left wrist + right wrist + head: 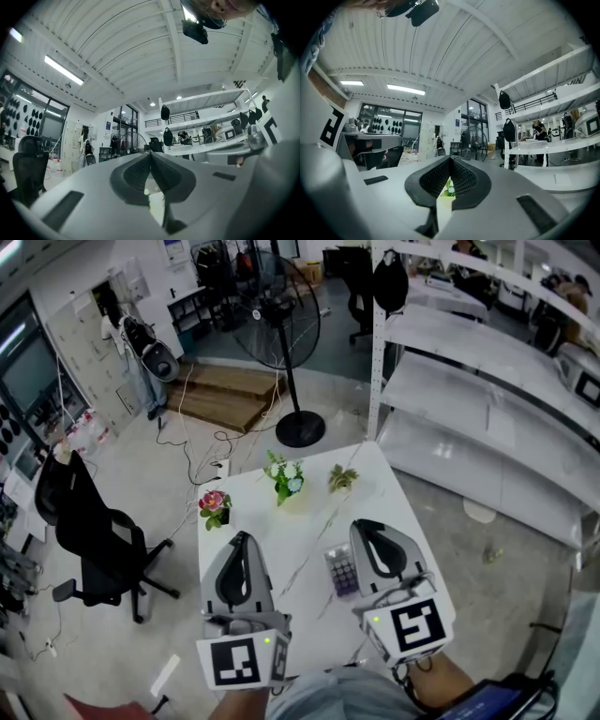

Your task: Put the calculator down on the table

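A small calculator (341, 570) with purple keys lies flat on the white table (281, 531), just left of my right gripper (367, 526). That gripper is shut, its tips meeting with nothing between them, as the right gripper view (450, 160) shows. My left gripper (242, 538) hovers over the table's left part and is shut and empty too; in the left gripper view (150, 153) its jaws meet at the tips. Both grippers point away from me, held about level above the table. Neither touches the calculator.
Three small potted plants stand along the table's far side: pink flowers (215, 506), white-blue flowers (284, 478), a small green plant (342, 478). A standing fan (278, 334) is beyond the table, a black office chair (94, 535) to its left, white shelving (487, 399) to the right.
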`<act>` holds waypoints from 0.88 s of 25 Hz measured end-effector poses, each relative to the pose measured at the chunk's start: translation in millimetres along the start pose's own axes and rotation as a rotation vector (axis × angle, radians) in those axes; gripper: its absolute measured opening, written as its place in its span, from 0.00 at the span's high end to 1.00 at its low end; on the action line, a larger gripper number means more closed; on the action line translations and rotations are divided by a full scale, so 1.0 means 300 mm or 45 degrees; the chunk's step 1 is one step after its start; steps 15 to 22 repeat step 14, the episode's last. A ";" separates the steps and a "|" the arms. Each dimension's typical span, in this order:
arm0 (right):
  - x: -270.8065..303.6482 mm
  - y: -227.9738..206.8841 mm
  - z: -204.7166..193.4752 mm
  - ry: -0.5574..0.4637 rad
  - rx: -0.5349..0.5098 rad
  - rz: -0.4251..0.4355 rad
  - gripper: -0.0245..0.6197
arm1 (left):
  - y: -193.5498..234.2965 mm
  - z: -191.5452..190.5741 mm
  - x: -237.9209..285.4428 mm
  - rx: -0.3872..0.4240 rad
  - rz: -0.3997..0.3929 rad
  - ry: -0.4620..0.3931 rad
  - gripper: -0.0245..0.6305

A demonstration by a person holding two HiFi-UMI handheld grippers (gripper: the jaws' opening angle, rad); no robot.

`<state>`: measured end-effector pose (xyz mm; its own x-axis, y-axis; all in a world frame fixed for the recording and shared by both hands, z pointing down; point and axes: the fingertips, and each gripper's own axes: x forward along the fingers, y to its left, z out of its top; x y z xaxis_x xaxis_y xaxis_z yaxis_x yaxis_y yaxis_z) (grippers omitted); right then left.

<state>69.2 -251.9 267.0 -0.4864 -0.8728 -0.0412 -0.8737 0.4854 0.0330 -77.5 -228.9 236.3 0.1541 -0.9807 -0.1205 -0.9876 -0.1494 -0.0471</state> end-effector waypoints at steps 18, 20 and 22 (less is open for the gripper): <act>0.019 -0.011 -0.014 0.010 -0.001 -0.012 0.94 | -0.016 -0.036 0.018 -0.041 -0.024 0.038 0.95; 0.019 -0.011 -0.014 0.010 -0.001 -0.012 0.94 | -0.016 -0.036 0.018 -0.041 -0.024 0.038 0.95; 0.019 -0.011 -0.014 0.010 -0.001 -0.012 0.94 | -0.016 -0.036 0.018 -0.041 -0.024 0.038 0.95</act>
